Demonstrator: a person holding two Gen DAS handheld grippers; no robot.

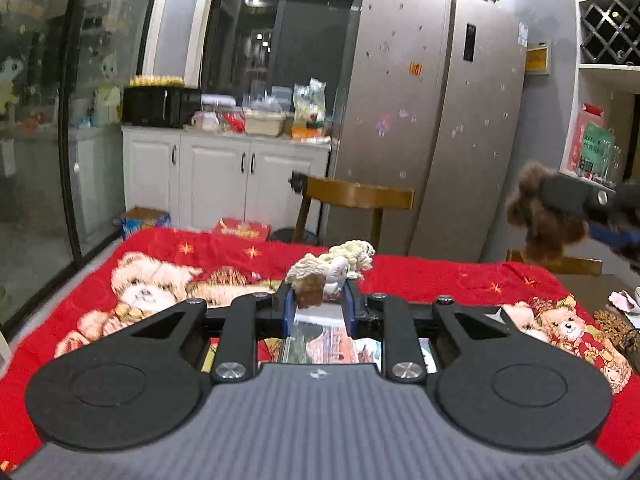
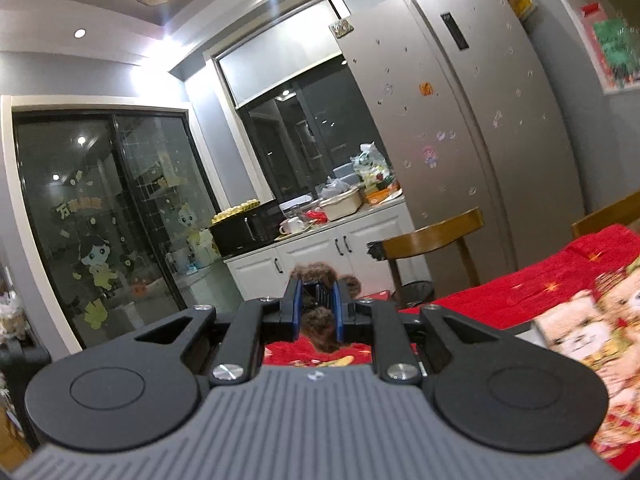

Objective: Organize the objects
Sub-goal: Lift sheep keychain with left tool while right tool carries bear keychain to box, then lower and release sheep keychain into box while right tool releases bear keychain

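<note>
My left gripper (image 1: pixel 318 294) is shut on a small cream plush toy (image 1: pixel 340 262) with a curly white coat and holds it above the table covered by a red teddy-bear cloth (image 1: pixel 168 264). My right gripper (image 2: pixel 318 300) is shut on a brown curly plush toy (image 2: pixel 320 322), held in the air above the table's edge. In the left wrist view the right gripper (image 1: pixel 560 200) and its brown toy (image 1: pixel 536 216) show at the far right, well above the table.
A wooden chair (image 1: pixel 356 200) stands behind the table, with a second chair back (image 1: pixel 560 264) at the right. A grey fridge (image 1: pixel 440 120), white cabinets (image 1: pixel 224 176) with a cluttered counter, and glass sliding doors (image 1: pixel 40 120) are beyond. Small items (image 1: pixel 624 304) lie at the table's right edge.
</note>
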